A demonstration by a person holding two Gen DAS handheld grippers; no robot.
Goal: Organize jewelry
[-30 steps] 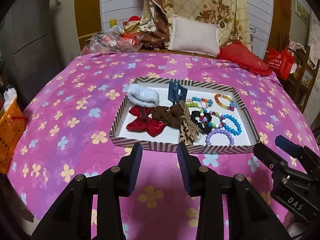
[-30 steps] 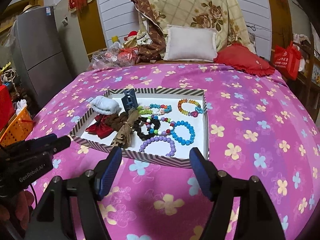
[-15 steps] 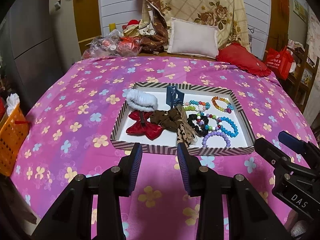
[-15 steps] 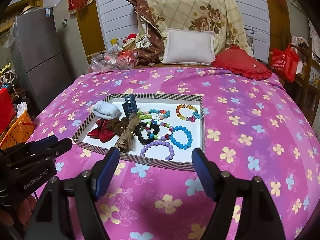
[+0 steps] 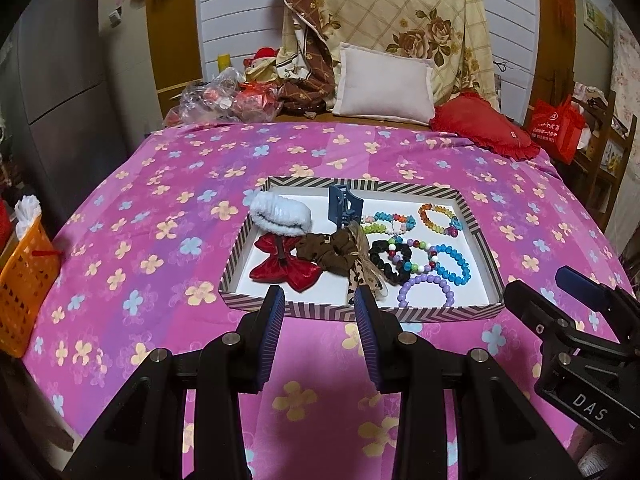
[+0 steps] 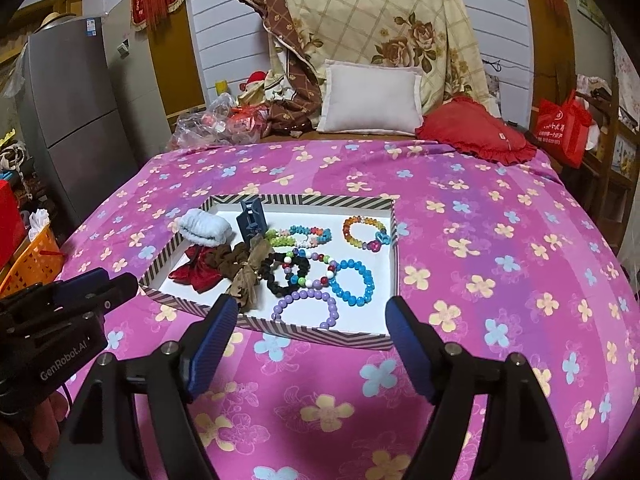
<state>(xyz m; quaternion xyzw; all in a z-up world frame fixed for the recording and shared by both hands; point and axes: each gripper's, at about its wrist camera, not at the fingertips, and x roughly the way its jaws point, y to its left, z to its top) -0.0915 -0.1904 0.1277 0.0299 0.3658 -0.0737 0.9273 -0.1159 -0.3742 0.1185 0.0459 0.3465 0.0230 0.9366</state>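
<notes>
A striped-rim white tray (image 5: 486, 247) (image 6: 394, 240) lies on the pink flowered bedspread. On its left are a white scrunchie (image 5: 281, 214), a red bow (image 5: 286, 266), a brown scrunchie (image 5: 326, 252) and a blue claw clip (image 5: 344, 205). On its right are bead bracelets: purple (image 6: 306, 306), blue (image 6: 354, 282), rainbow (image 6: 365, 232). My left gripper (image 5: 319, 312) is open and empty, just short of the tray's near rim. My right gripper (image 6: 310, 322) is wide open and empty, at the near rim.
An orange basket (image 5: 24, 276) stands off the bed's left edge. A white pillow (image 5: 384, 84), a red cushion (image 5: 484, 132) and a plastic bag pile (image 5: 224, 98) lie at the bed's head. A grey fridge (image 6: 76, 120) stands left. A red bag (image 6: 562, 128) hangs right.
Both grippers have drawn back and risen a little from the tray, so it looks smaller and farther. The jaws and the tray's contents are unchanged.
</notes>
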